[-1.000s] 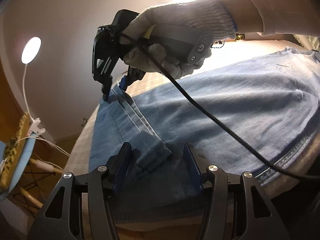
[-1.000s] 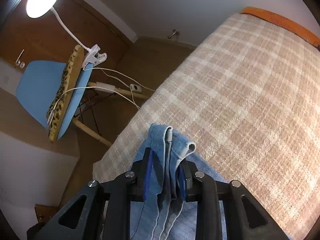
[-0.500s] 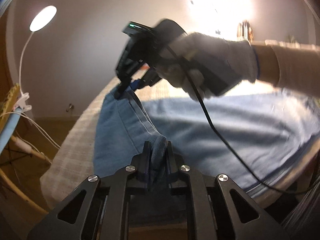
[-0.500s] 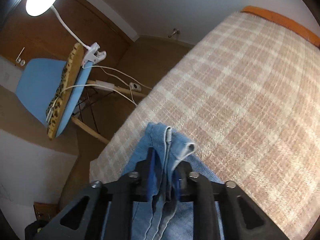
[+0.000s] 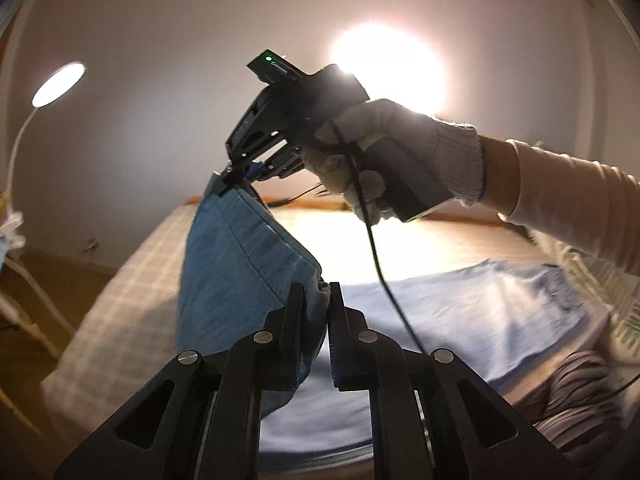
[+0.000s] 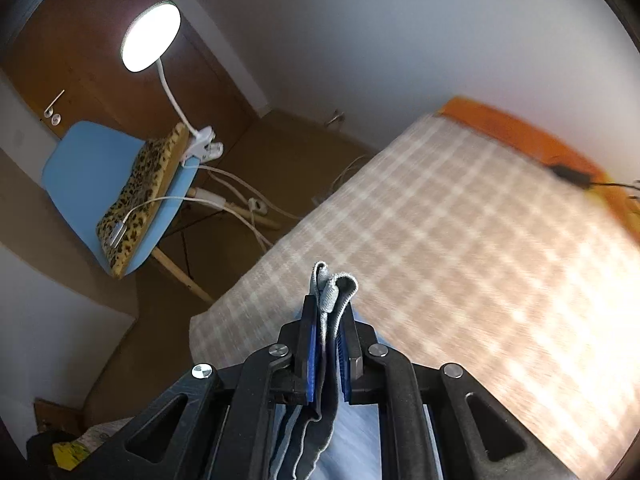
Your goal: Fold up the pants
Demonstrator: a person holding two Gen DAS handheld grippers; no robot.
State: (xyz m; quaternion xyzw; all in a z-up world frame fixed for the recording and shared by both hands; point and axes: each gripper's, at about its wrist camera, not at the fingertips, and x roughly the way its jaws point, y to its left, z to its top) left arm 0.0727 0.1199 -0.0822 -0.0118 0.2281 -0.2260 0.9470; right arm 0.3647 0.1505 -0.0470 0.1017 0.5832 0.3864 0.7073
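Light blue denim pants lie on a plaid-covered bed, one end lifted off it. My left gripper is shut on a bunched corner of that lifted edge. In the left wrist view my right gripper, held by a white-gloved hand, pinches the far corner of the same edge higher up, and the cloth hangs stretched between the two. The right wrist view shows my right gripper shut on a folded hem of the pants, which sticks out past the fingertips.
A blue chair with a leopard-print cushion and a clip-on lamp stands on the floor left of the bed, with cables trailing beside it. An orange bed edge runs along the far side. A striped cloth lies at lower right.
Both grippers closed on the pants' edge and rose, lifting that end off the bed. The cloth now hangs taut between them instead of lying flat.
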